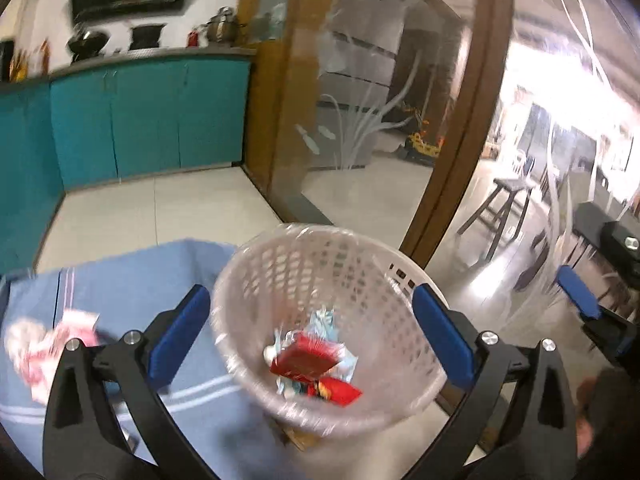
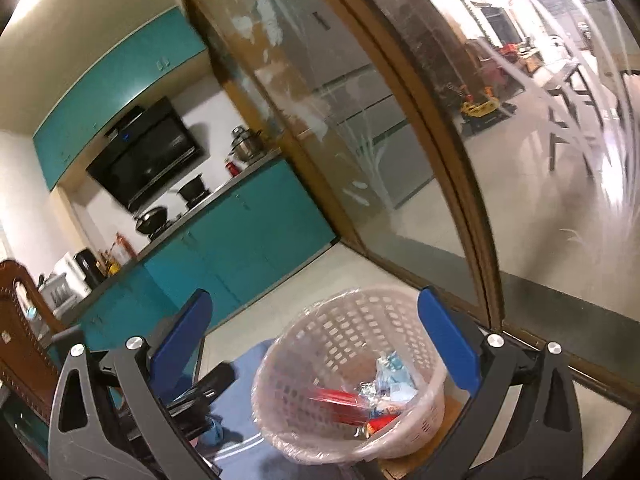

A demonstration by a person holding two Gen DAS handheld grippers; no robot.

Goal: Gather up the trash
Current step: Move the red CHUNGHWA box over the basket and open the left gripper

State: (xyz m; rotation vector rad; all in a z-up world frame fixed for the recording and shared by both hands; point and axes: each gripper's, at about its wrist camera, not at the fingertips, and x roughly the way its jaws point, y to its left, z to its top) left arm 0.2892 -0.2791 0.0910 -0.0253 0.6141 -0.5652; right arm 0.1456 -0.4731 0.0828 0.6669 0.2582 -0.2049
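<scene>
Both our left gripper (image 1: pixel 312 344) and right gripper (image 2: pixel 314 344) hang spread wide and empty over the basket (image 1: pixel 256 280), where a red packet (image 1: pixel 306 360) and other wrappers already lie. More crumpled wrappers (image 1: pixel 52 344) sit on the blue cloth (image 1: pixel 132 284) at left. We judge it best to swing the left gripper there, straddle one piece, and pinch firmly before lifting.

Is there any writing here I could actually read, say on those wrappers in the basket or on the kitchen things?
None can be read.
Red packet in the white basket: print blurred.
Pink wrapper on the blue cloth: blurred.
Bottles on the counter: labels too small.
</scene>
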